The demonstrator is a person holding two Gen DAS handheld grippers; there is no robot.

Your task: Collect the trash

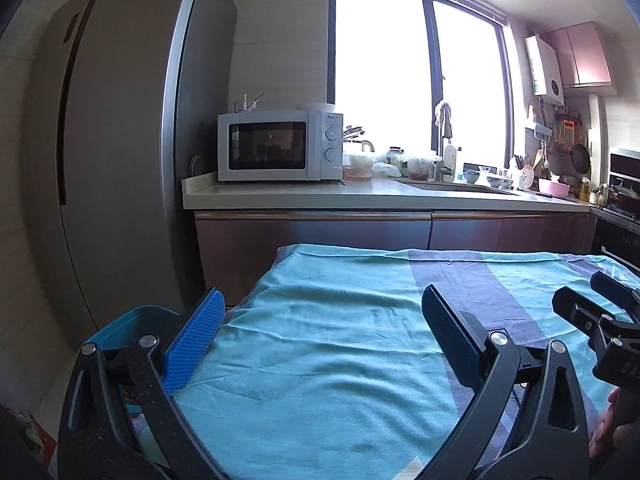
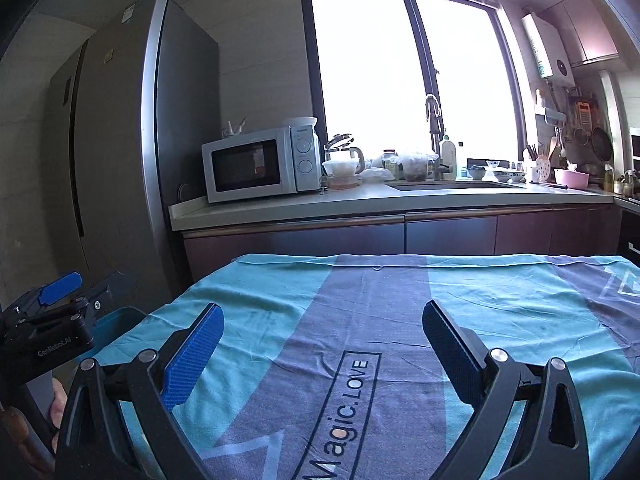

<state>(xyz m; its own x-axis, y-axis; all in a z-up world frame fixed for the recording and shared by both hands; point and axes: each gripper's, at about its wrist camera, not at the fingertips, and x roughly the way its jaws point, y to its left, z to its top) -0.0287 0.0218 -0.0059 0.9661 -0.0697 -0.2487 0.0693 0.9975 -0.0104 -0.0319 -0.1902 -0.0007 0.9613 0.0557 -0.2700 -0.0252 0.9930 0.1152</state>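
My left gripper [image 1: 320, 312] is open and empty, held above the left part of a table covered with a teal and purple cloth [image 1: 340, 344]. My right gripper [image 2: 322, 330] is open and empty above the cloth [image 2: 500, 300] further right, over the printed words "Magic.LOVE". A blue bin [image 1: 128, 320] stands off the table's left edge, just behind my left finger; its rim also shows in the right wrist view [image 2: 116, 316]. No trash shows on the cloth. Each gripper appears in the other's view: the right gripper [image 1: 600, 308] and the left gripper [image 2: 56, 296].
Beyond the table is a kitchen counter [image 1: 360, 196] with a white microwave [image 1: 280, 146], bowls, jars and a sink under a bright window. A tall grey fridge [image 1: 112, 140] stands at left. A stove [image 1: 620, 208] is at the far right.
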